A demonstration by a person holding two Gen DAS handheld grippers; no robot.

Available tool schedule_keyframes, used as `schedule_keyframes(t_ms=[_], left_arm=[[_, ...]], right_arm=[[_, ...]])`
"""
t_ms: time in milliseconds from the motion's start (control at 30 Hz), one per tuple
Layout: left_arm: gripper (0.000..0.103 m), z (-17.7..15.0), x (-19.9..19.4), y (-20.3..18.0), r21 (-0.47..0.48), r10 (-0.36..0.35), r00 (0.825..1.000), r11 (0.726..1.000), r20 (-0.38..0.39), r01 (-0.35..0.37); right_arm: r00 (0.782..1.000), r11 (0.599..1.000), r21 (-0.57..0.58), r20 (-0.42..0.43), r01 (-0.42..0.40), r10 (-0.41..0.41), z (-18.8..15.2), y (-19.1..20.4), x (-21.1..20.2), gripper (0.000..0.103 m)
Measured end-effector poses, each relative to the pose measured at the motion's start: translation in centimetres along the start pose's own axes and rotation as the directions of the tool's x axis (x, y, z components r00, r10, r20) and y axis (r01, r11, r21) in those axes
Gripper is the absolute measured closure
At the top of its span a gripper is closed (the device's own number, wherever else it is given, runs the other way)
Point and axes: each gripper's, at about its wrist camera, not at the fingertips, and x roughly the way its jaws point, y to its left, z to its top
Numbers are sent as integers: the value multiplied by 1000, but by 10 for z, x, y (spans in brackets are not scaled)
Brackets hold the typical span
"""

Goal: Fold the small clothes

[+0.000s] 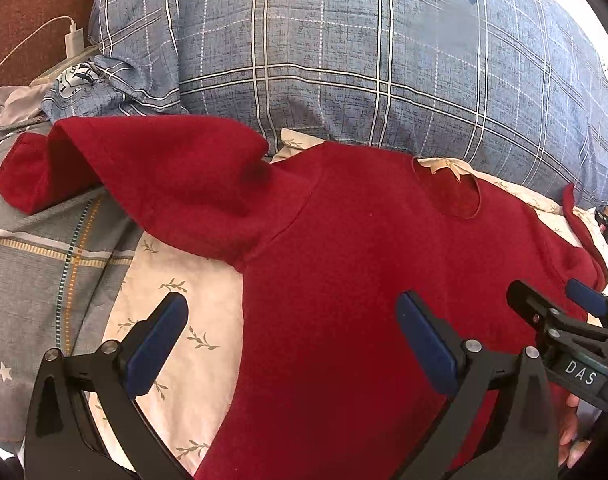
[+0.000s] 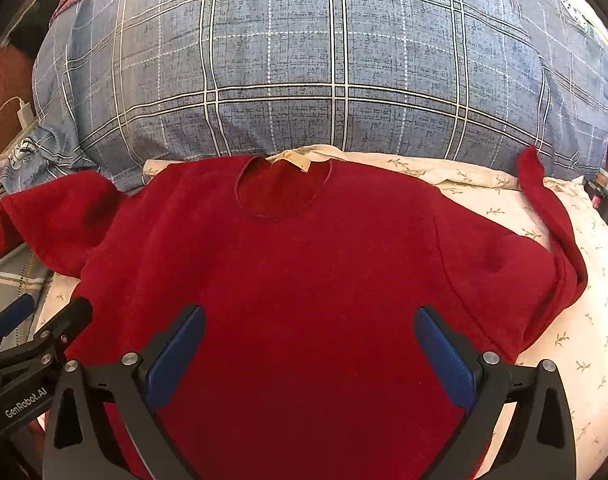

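A small dark red sweater [image 2: 304, 264] lies front up on a white leaf-print sheet [image 2: 584, 340], its neck [image 2: 283, 192] toward a blue plaid pillow. Its left sleeve [image 1: 143, 172] is bunched and draped to the left; its right sleeve [image 2: 552, 216] bends up along the sheet. My left gripper [image 1: 291, 340] is open and empty over the sweater's left edge. My right gripper [image 2: 310, 344] is open and empty over the lower body of the sweater. Each gripper shows in the other's view, the right one [image 1: 560, 304] and the left one [image 2: 51, 316].
A large blue plaid pillow [image 2: 324, 72] lies just behind the sweater. A grey striped blanket [image 1: 35, 264] lies to the left. A white charger and cable [image 1: 73, 38] sit at the far left on a brown surface. Small items [image 2: 604, 196] lie at the right edge.
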Motion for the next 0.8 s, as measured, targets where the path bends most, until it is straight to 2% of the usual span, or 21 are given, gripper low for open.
schedule_keyframes(t_ms=[800], left_arm=[[0,0,-3,5,-19,5,1000,1000,3,-5]], right_arm=[[1000,1000,-13,-23,7,-7,-2,4,6,0]])
